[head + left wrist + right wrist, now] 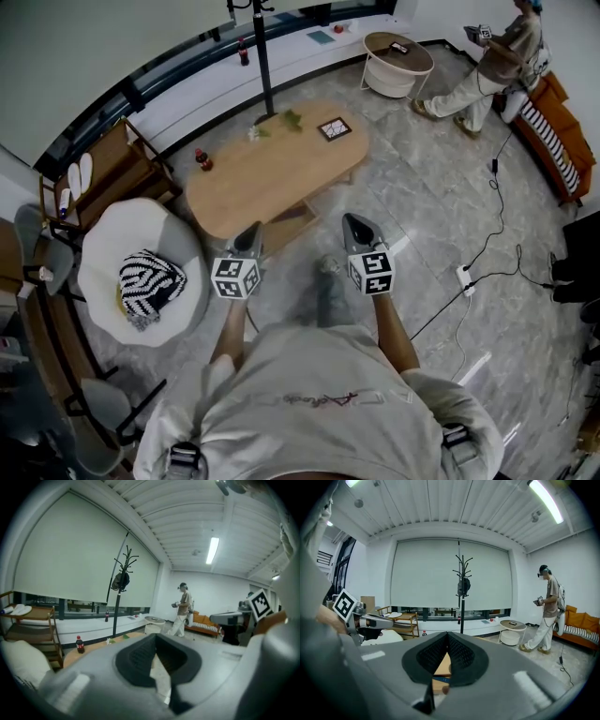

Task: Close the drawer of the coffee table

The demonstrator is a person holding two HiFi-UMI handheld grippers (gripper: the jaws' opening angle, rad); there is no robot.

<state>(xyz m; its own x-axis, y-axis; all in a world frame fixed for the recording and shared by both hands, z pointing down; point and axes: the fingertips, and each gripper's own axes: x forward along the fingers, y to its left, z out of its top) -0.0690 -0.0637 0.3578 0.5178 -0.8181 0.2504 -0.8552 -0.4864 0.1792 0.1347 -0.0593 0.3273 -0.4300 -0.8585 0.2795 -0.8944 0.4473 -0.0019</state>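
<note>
The oval wooden coffee table [272, 169] stands in front of me. Its drawer [289, 222] sticks out from the near side, under the top. My left gripper [252, 230] hangs just before the drawer's left part, jaws shut and holding nothing. My right gripper [352, 222] is held to the right of the drawer, over the floor, also shut and empty. In the left gripper view the gripper [156, 637] points over the table top [93, 646]. The right gripper [447, 635] shows a strip of the wooden table [440, 665] between its pads.
A cola bottle [202, 160], a marker card [335, 128] and small plants lie on the table. A white armchair with a striped cushion [141, 272] is at left, a coat stand [265, 66] behind. A person [487, 66], a round side table [398, 56], an orange sofa [553, 131] and floor cables [487, 244] are at right.
</note>
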